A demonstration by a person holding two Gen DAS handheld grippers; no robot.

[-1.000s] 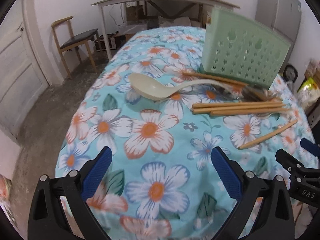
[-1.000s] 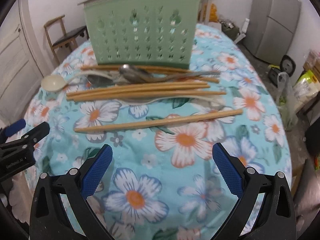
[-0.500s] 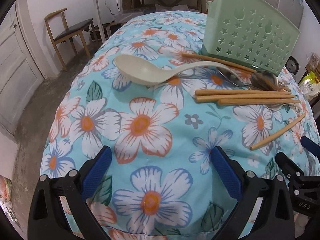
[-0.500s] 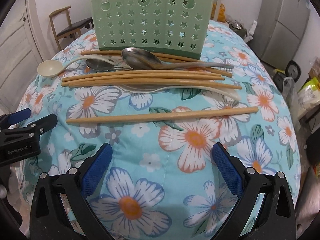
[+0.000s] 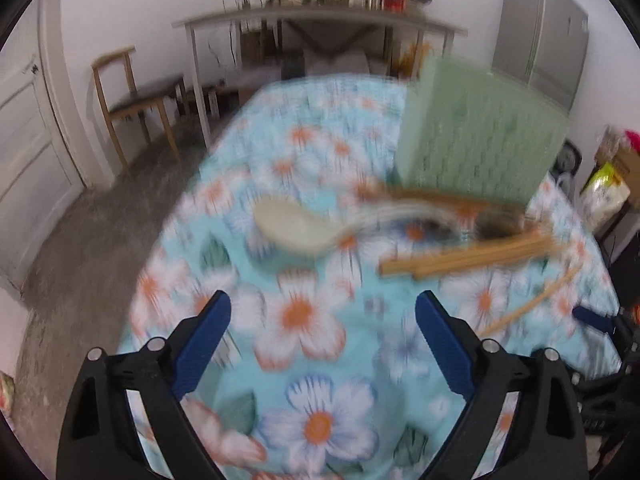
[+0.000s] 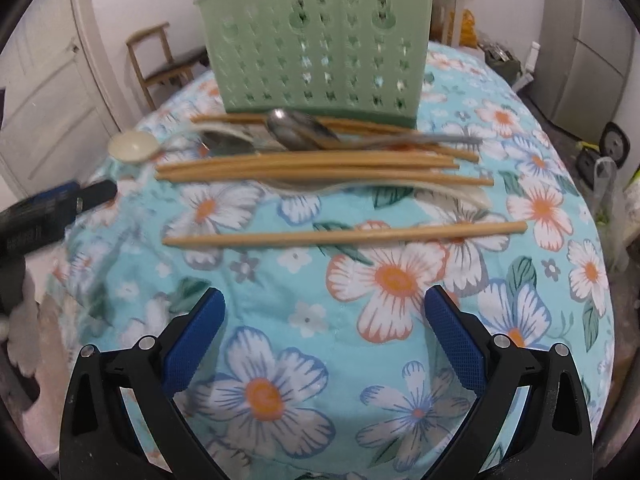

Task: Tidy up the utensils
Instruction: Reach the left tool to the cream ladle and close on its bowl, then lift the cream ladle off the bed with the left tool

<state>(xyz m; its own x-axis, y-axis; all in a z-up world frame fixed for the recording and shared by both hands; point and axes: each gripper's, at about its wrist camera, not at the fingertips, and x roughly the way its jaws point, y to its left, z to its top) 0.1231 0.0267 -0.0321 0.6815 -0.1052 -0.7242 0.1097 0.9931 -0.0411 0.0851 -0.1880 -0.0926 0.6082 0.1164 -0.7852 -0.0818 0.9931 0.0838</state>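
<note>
Nothing is sorted yet, so I judge this as the approach before the first pick. My left hand-held gripper [image 5: 322, 330] hangs over the flowered counter [image 5: 304, 320]; its jaws are closing a little from wide, with nothing between them. My right hand-held gripper [image 6: 324, 326] stands wide and empty. The utensils lie in a loose row in front of the green holder [image 6: 320, 48]: a cream ladle [image 5: 290, 226], metal spoons [image 6: 296, 134], a bundle of chopsticks [image 6: 320, 166], and one lone chopstick [image 6: 344, 234] nearest me. Next I would drop onto that lone chopstick and pinch it near the middle.
</note>
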